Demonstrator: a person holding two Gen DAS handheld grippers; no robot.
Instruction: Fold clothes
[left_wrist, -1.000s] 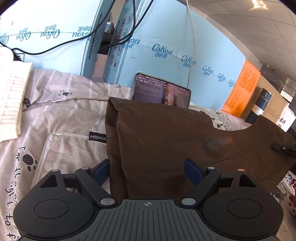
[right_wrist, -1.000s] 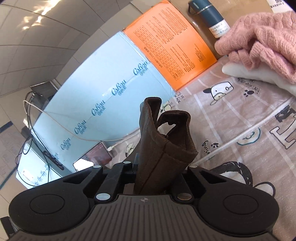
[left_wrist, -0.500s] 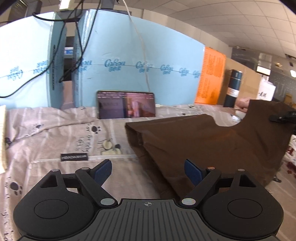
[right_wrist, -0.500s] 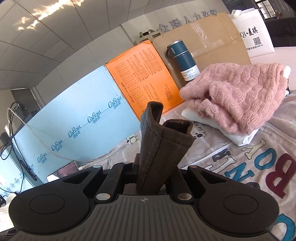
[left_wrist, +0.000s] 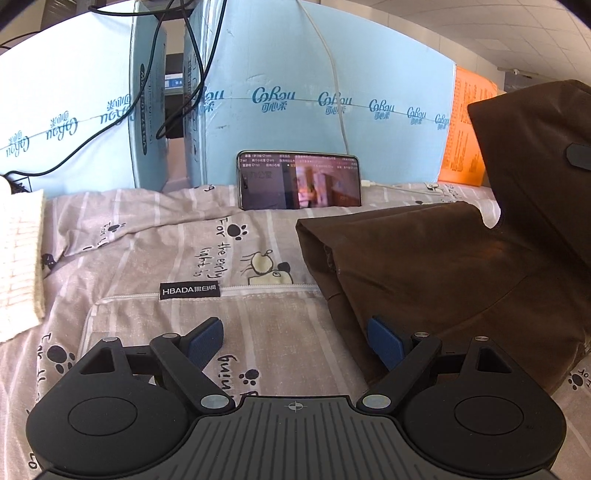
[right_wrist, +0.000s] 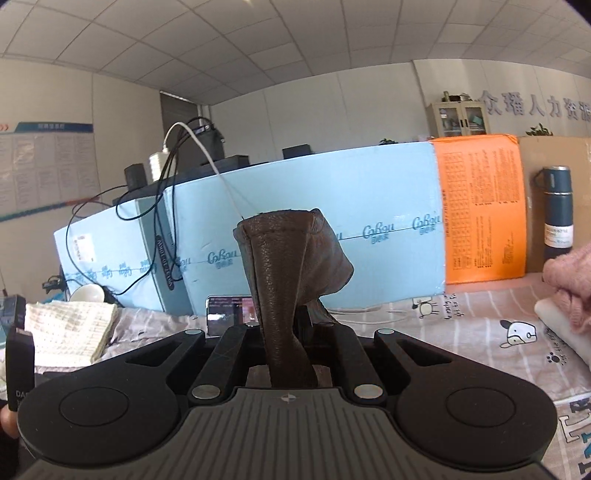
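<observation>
Left gripper (left_wrist: 295, 343): jaws standing apart, gripping nothing, hovering low over the bedspread (left_wrist: 155, 258). Its right pad (left_wrist: 384, 341) is sitting against the near edge of the brown garment (left_wrist: 443, 266); the left pad is over bare bedspread.

Right gripper (right_wrist: 286, 354): jaws together, clamped on a bunched strip of the garment (right_wrist: 280, 280), which is rising upright out of the jaws and flopping over at the top, with a stitched seam showing along the fold.

Garment: dark brown, matte, slightly pebbled. The bulk is lying on the bedspread right of centre, doubled over, open folded end facing left. One corner is being lifted at the far right, hanging clear above the lying part.

Count: one brown garment, two grippers, one phone (left_wrist: 299, 181) propped against the blue boxes (left_wrist: 332, 92), one cream knit (left_wrist: 18, 258) at left, one pink knit (right_wrist: 569, 284) on a white folded item at right, one flask (right_wrist: 557, 210), one orange sheet (right_wrist: 484, 214).

Versus one second ago: the left gripper was straddling the garment's edge; now it is sitting to the left of it. The right gripper has swung level, and the lifted corner is standing higher.
</observation>
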